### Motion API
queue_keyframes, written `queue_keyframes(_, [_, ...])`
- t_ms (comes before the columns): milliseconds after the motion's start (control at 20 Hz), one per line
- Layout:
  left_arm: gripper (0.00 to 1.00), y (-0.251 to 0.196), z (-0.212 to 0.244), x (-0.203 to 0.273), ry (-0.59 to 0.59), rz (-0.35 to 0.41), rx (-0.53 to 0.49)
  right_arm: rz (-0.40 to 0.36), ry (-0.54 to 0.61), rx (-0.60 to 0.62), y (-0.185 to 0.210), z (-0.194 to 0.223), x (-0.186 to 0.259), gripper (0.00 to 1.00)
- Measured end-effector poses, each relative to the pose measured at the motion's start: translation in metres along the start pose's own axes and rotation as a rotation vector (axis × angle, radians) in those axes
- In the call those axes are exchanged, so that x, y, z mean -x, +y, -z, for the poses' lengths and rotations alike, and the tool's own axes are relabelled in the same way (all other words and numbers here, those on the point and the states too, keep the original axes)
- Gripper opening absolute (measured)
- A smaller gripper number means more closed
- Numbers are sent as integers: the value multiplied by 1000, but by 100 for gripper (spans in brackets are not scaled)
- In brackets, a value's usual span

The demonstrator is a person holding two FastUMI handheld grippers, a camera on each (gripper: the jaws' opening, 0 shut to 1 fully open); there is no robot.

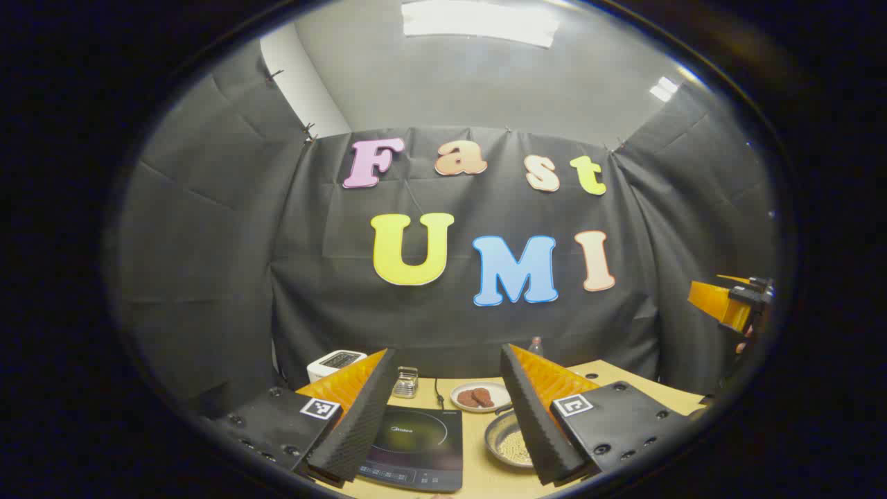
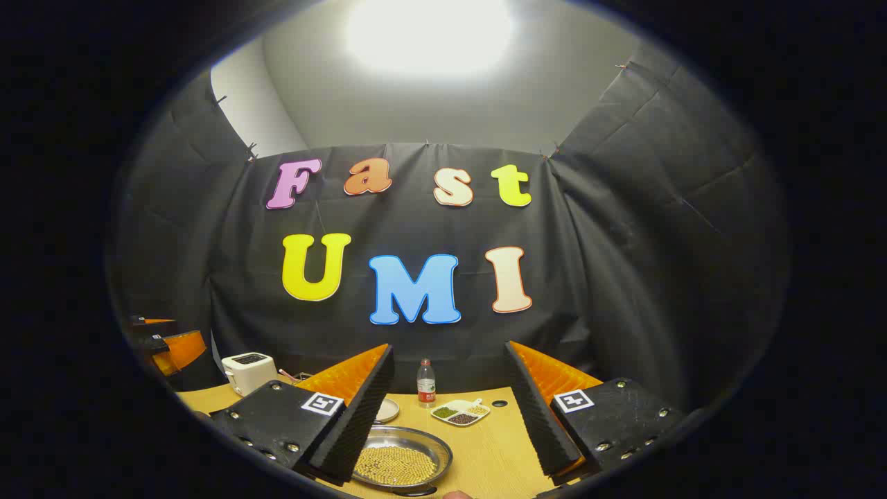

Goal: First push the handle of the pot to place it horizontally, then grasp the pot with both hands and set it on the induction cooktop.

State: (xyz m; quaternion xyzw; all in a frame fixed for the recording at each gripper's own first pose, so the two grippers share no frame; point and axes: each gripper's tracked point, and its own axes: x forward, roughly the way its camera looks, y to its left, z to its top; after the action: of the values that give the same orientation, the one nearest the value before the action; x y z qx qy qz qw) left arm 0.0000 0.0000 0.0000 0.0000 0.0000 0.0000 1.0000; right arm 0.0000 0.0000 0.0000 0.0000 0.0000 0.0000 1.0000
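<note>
A shallow metal pot (image 1: 509,438) holding small yellow beans sits on the wooden table (image 1: 478,478), right of the black induction cooktop (image 1: 416,443). A short dark handle (image 1: 504,409) seems to stick out of its far rim towards a plate. My left gripper (image 1: 447,360) is open and held above the table, its fingers framing the cooktop and the pot. In the right gripper view the pot (image 2: 402,461) lies below and between the fingers, nearer the left one. My right gripper (image 2: 449,353) is open, touching nothing. It also shows at the far right edge as the right gripper (image 1: 734,305).
A plate of brown patties (image 1: 479,396), a small metal rack (image 1: 406,381) and a white toaster (image 1: 336,362) stand behind the cooktop. A bottle (image 2: 426,382) and a divided dish of beans (image 2: 460,412) stand near the back wall. The left gripper (image 2: 166,346) shows at the left.
</note>
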Motion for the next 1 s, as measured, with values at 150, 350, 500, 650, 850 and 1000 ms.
queue_keyframes(150, [96, -2, -7, -4, -11, -8, 0, -3, -3, 5, -4, -3, -5, 95])
queue_keyframes(350, [96, -11, -5, -10, -6, 5, -9, -6, -10, 0, -4, -5, -12, 95])
queue_keyframes(500, [96, -12, -3, -15, -3, 1, 0, -22, 1, 10, 0, -2, -17, 95])
queue_keyframes(650, [93, -10, -1, -17, -3, -1, 5, -32, 2, 20, 1, -2, -20, 95])
queue_keyframes(850, [94, -3, 0, -14, -6, -15, 10, -39, 14, 11, 5, 2, -20, 95])
queue_keyframes(1000, [96, 3, 0, -9, -9, -28, 12, -45, 18, 10, 9, 4, -19, 95])
